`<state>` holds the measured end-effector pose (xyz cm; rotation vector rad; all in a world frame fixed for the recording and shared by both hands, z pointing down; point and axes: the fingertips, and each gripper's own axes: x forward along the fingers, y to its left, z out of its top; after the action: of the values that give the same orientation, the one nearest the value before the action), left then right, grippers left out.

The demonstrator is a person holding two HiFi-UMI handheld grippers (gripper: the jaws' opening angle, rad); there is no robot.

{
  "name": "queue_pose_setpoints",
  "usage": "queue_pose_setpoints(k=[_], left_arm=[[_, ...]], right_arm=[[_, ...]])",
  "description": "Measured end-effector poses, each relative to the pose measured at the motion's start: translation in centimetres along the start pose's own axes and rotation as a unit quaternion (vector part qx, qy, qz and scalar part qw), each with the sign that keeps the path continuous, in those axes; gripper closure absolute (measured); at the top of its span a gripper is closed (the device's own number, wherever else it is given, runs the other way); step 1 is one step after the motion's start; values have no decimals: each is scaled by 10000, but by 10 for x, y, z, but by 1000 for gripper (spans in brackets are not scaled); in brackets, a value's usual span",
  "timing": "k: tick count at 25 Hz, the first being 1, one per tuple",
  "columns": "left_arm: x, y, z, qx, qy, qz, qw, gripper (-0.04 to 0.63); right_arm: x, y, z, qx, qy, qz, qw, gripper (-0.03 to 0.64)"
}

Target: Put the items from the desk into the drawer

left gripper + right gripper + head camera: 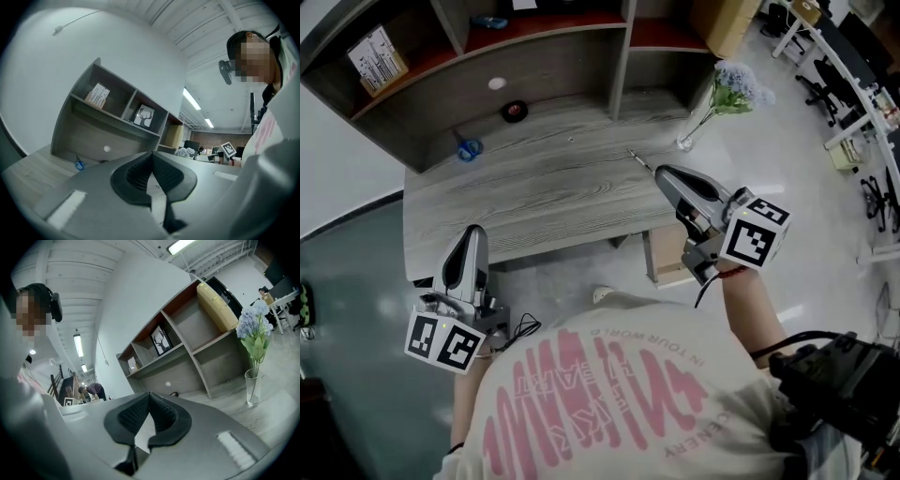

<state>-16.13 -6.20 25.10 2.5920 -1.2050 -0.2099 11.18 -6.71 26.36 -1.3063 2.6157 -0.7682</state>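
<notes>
Left claw (475, 234): clenched, pads meeting at the tips, nothing between them; held at the near left corner of the worktop (553, 202), pointing toward the far side.
Right claw (662, 174): clenched likewise, empty; held over the near right part of the worktop.
Worktop surface: grey wood-grain, with a shelf unit (572, 66) standing along its far edge.
Black tape roll (515, 112): lying flat, far centre-left, close to the shelf unit's back panel.
Small blue object (469, 148): far left of the worktop, nearer than the tape roll; too small to name surely.
Thin pen-like stick (639, 161): right of centre, its near end just beside the right claw's tips; contact cannot be told.
Glass vase (686, 142): upright, far right, holding pale blue flowers (739, 89) that lean right.
Small printed box (377, 58): on the left shelf.
Framed deer picture (144, 115): in a middle shelf compartment.
Tan wooden unit (667, 253): below the worktop's near right edge, partly behind the right claw; whether it is the drawer cannot be told.
</notes>
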Motion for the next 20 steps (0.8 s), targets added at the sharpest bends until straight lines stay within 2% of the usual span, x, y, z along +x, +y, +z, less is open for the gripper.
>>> queue_pose_setpoints(k=[7, 14, 17, 20], left_arm=[[28, 7, -24, -53, 225, 331, 9992, 577], [51, 14, -57, -78, 769, 670, 9948, 577], [63, 17, -70, -80, 1026, 762, 9918, 577], [71, 20, -81, -86, 1304, 824, 9880, 577]], right_arm=[[20, -55, -5, 172, 177, 3, 9997, 614], [34, -113, -28, 712, 326, -128, 9969, 614], [38, -138, -40, 620, 544, -334, 9960, 614], [43, -162, -61, 289, 910, -602, 9936, 614]])
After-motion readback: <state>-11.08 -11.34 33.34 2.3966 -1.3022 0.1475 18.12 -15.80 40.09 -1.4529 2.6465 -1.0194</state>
